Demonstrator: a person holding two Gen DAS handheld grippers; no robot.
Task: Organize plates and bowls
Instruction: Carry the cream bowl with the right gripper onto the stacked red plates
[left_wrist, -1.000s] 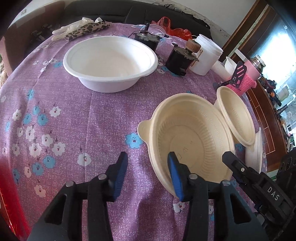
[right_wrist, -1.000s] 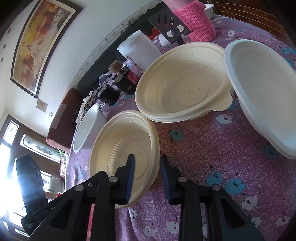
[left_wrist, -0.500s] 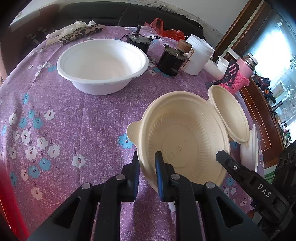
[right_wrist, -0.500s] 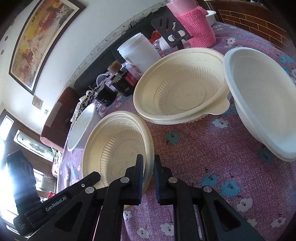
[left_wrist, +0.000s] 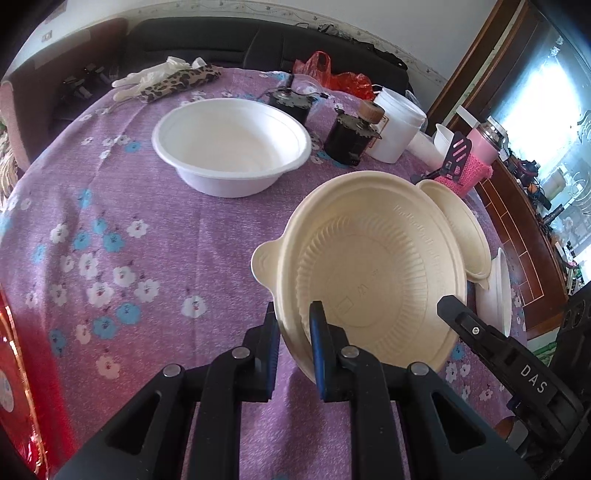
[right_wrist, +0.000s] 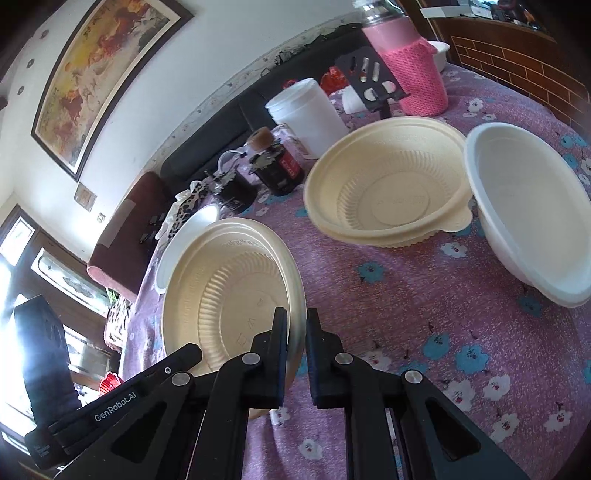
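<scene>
A cream ribbed bowl (left_wrist: 369, 273) with a tab handle hangs slightly tilted above the purple flowered cloth. My left gripper (left_wrist: 293, 321) is shut on its near left rim. My right gripper (right_wrist: 296, 325) is shut on the opposite rim of the same cream bowl (right_wrist: 229, 295). One finger of the right gripper (left_wrist: 465, 321) shows beside the bowl in the left wrist view. A second cream bowl (right_wrist: 388, 192) sits on the cloth, touching a white bowl (right_wrist: 528, 214). Another white bowl (left_wrist: 231, 147) stands farther off on the table.
At the table's far side stand a white jar (left_wrist: 395, 125), two black motor-like parts (left_wrist: 351, 136), a pink knitted-sleeve flask (right_wrist: 413, 70) and a black slotted spatula (right_wrist: 373, 77). A leopard cloth and a glove (left_wrist: 173, 79) lie near a dark sofa.
Both grippers have gone from open to shut on opposite rims of the cream bowl. The bowl has since risen a little off the cloth with both hands.
</scene>
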